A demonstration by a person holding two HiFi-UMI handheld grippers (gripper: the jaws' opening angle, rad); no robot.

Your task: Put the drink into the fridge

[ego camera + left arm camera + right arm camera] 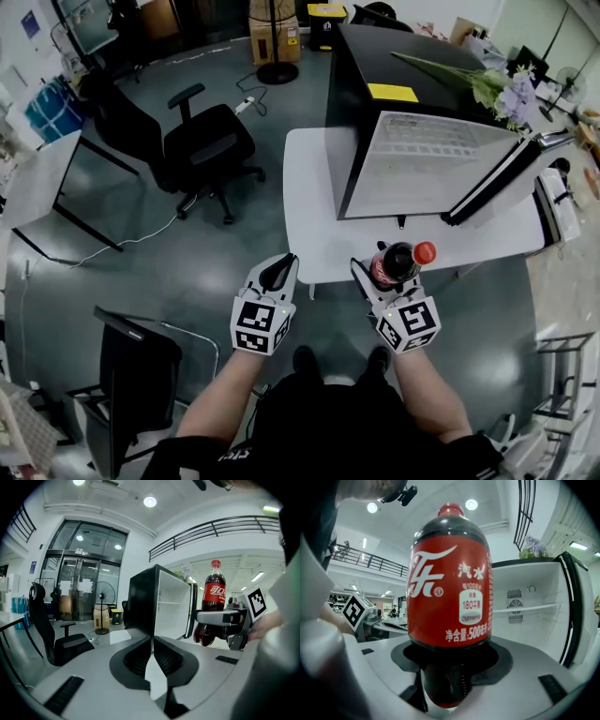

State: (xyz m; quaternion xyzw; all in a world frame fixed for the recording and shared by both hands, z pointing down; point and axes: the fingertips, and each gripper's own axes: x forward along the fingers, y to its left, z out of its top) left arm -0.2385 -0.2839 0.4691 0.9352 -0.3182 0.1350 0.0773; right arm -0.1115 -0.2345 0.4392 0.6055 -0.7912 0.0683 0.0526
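My right gripper [375,272] is shut on a cola bottle [396,262] with a red label and red cap, held upright in front of the small black fridge [394,103]. The bottle [449,597] fills the right gripper view, with the fridge's white interior [529,606] and its shelf to the right. The fridge door [495,178] hangs open to the right. My left gripper [277,272] is shut and empty, level with the right one and to its left. In the left gripper view the bottle [214,592] and the right gripper [220,617] appear beside the open fridge [173,604].
The fridge stands on a white table [314,225] whose front edge is just beyond both grippers. Flowers [497,89] lie on the fridge top. A black office chair [202,141] stands to the left, a dark monitor stand [131,356] at lower left.
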